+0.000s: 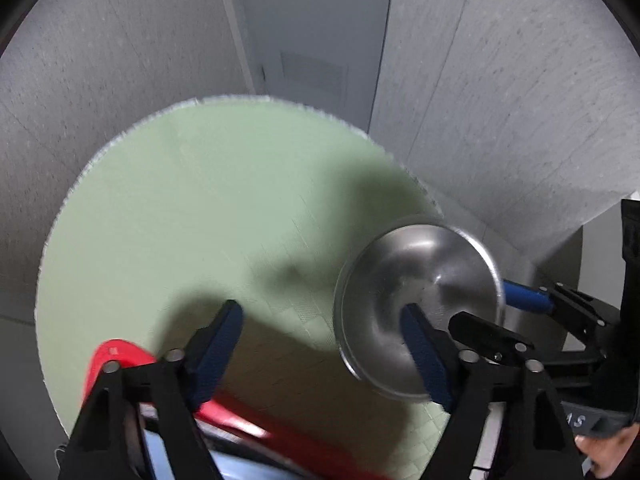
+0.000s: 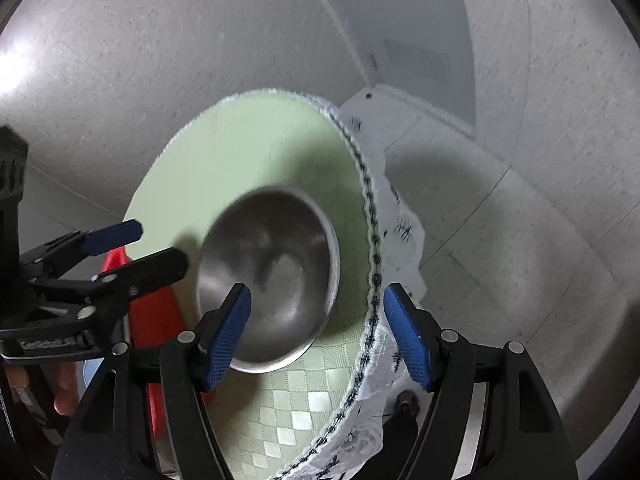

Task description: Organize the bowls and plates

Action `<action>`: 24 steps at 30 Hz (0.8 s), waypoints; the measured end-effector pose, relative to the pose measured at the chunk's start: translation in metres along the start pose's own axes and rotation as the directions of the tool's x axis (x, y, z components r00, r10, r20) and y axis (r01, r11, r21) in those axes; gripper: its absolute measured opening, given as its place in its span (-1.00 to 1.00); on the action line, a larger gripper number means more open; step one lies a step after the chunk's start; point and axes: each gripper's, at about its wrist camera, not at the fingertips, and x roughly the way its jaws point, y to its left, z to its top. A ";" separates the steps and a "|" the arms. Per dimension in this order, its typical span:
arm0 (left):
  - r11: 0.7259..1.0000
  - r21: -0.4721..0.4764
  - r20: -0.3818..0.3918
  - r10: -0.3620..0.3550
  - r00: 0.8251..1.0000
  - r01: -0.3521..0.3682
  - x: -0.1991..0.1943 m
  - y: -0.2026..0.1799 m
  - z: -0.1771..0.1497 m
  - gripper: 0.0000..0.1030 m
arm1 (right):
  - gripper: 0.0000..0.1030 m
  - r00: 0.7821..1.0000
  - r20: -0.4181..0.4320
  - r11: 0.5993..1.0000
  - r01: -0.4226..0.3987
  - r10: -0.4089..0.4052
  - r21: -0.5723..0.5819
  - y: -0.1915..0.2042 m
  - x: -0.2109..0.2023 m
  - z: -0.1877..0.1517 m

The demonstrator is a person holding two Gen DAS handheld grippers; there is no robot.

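One steel bowl (image 1: 418, 308) sits upright on the round table, on its pale green checked cloth (image 1: 192, 208), near the table's edge; in the right wrist view the same bowl (image 2: 276, 280) lies close to the cloth's white lace border with its dark stitched band (image 2: 374, 264). No second bowl and no plate can be made out. Two grippers are near it. Left gripper (image 1: 324, 344) has its jaws spread, nothing between the blue pads; its right pad overlaps the bowl's bowl-side rim in the picture, but whether it touches cannot be told. Right gripper (image 2: 318, 330) likewise stands open, its left pad in front of the bowl's near rim, its right pad over the lace, gripping nothing. One red object (image 1: 224, 408), blurred, lies at the table's near side beneath the left gripper. Grey floor (image 1: 100, 80) surrounds the table. One grey door (image 1: 312, 32) stands beyond.
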 end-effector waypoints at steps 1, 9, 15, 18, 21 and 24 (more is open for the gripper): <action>1.000 0.002 -0.024 -0.001 1.000 0.001 0.009 -0.001 0.004 0.18 | 0.21 1.000 -0.007 1.000 -0.020 0.020 0.007 -0.003 0.002 0.000; 0.998 0.057 -0.102 0.002 0.995 0.004 0.043 -0.004 0.031 -0.62 | -0.54 0.995 -0.053 0.996 -0.086 0.088 0.023 -0.010 0.010 0.005; 0.998 0.040 0.010 -0.044 0.999 0.044 0.016 0.003 0.034 -0.71 | -0.56 0.997 -0.006 0.997 -0.075 0.075 0.026 -0.001 -0.005 0.009; 0.996 0.043 0.099 -0.077 0.992 0.073 -0.015 0.014 0.031 -0.71 | -0.56 0.997 0.053 0.998 -0.058 0.058 0.007 0.013 -0.029 0.015; 0.994 0.032 0.193 -0.109 0.975 0.105 -0.056 0.040 0.017 -0.71 | -0.56 0.989 0.141 0.999 -0.032 0.038 -0.041 0.047 -0.062 0.022; 0.992 0.020 0.282 -0.129 0.951 0.128 -0.096 0.075 -0.005 -0.71 | -0.56 0.978 0.203 0.996 -0.021 0.037 -0.083 0.085 -0.085 0.023</action>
